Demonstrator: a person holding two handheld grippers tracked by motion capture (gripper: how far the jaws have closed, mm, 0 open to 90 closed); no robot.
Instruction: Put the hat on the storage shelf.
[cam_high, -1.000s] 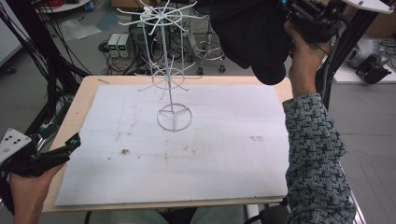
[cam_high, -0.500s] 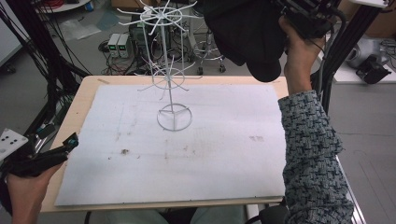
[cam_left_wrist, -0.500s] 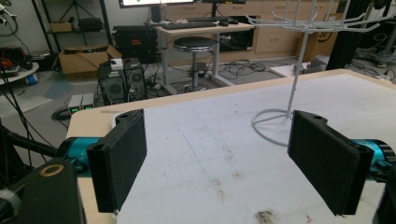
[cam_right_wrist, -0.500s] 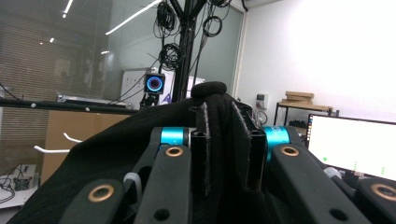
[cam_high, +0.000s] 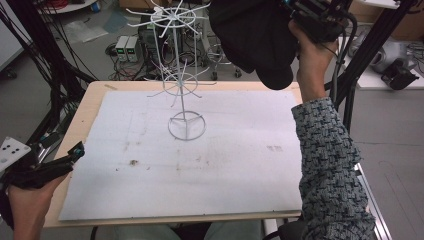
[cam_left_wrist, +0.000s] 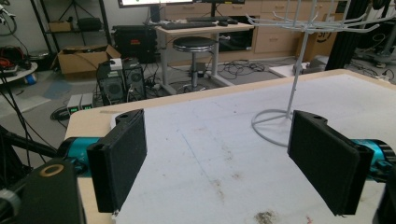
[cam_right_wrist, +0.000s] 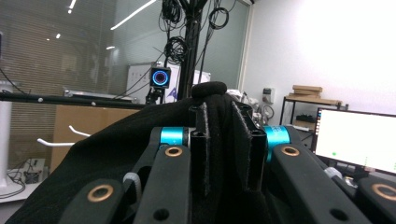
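Observation:
A black cap (cam_high: 255, 37) hangs high over the table's far right, held up by my right gripper (cam_high: 312, 20). In the right gripper view the jaws are pinched on a fold of the black cap (cam_right_wrist: 217, 135) and my right gripper (cam_right_wrist: 223, 154) is shut on it. A white wire hat stand (cam_high: 180, 80) rises from a ring base at the table's middle back. My left gripper (cam_high: 75, 150) rests low at the table's left edge, jaws wide apart. In the left gripper view my left gripper (cam_left_wrist: 219, 163) is open with nothing between its pads, the wire stand (cam_left_wrist: 294, 93) beyond.
A white mat (cam_high: 200, 165) covers the wooden table (cam_high: 90, 105). Cables, black frame posts (cam_high: 360, 65) and small boxes (cam_high: 127, 47) lie on the floor beyond the far edge. A stool (cam_left_wrist: 194, 46) and desks stand farther back.
The right hand has lifted the cap slightly higher and farther back. The left gripper has barely shifted at the table's left edge.

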